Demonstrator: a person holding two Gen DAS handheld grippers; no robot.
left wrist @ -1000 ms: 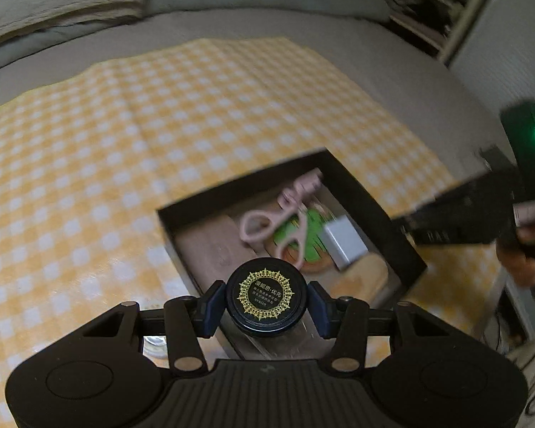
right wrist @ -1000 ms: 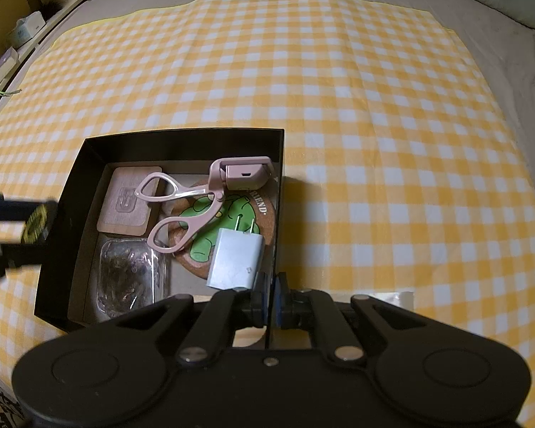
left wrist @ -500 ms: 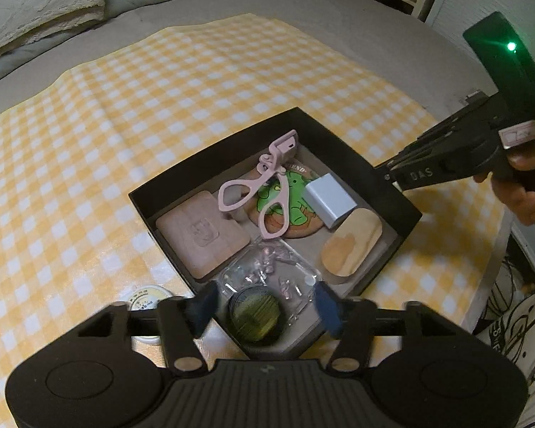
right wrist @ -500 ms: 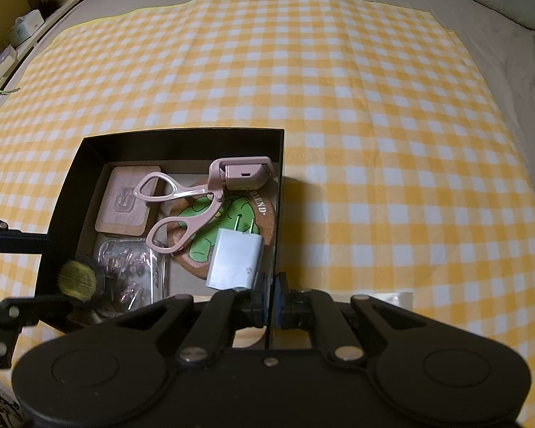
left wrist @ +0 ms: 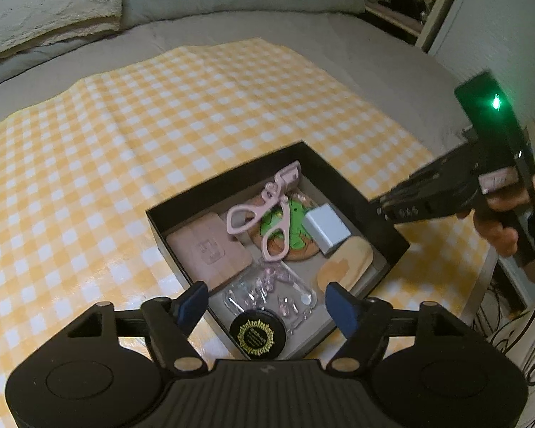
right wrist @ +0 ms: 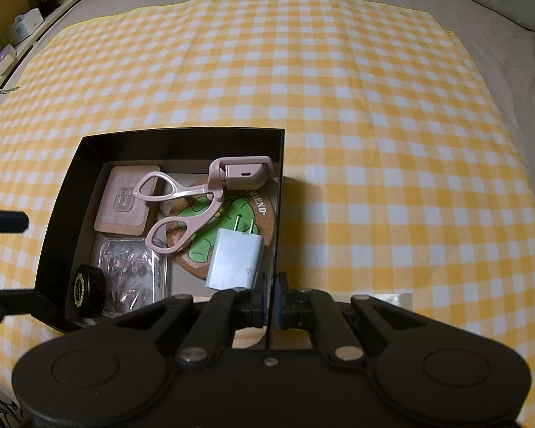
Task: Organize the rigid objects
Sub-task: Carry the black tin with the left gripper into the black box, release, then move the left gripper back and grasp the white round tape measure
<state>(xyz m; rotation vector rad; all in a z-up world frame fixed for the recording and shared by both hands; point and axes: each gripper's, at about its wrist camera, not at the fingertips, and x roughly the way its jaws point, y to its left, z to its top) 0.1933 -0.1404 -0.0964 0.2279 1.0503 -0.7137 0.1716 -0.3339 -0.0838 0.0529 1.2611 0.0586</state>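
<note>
Yellow-and-white checked cloth point(right wrist: 339, 89) covers the bed, black box point(left wrist: 342, 178) sits on it. My left tongs point(left wrist: 267, 301) hover over the box's near corner, jaws opening, nothing between the pads. Black round tin point(left wrist: 257, 335) with the gold sunburst lid lies in that corner just below and between my left fingers, apart from both, leaning partly on the clear plastic case point(left wrist: 271, 292). From the right wrist view the tin point(right wrist: 87, 290) looks tilted against the box wall. My right tongs point(right wrist: 270, 301) are clamped shut on the box's right wall, pads on either side of the thin edge. Also in the box: pink eyelash curler point(right wrist: 203, 196) lying over the green cartoon coaster point(right wrist: 232, 221), white charger point(right wrist: 235, 260), square wooden coaster point(right wrist: 126, 199), oval wooden piece point(left wrist: 346, 262). Case contents too small and glary to identify. Tin's lid text unreadable. Oval piece hidden behind my right tongs in the right wrist view. Box's near wall cut off by tong bodies.
</note>
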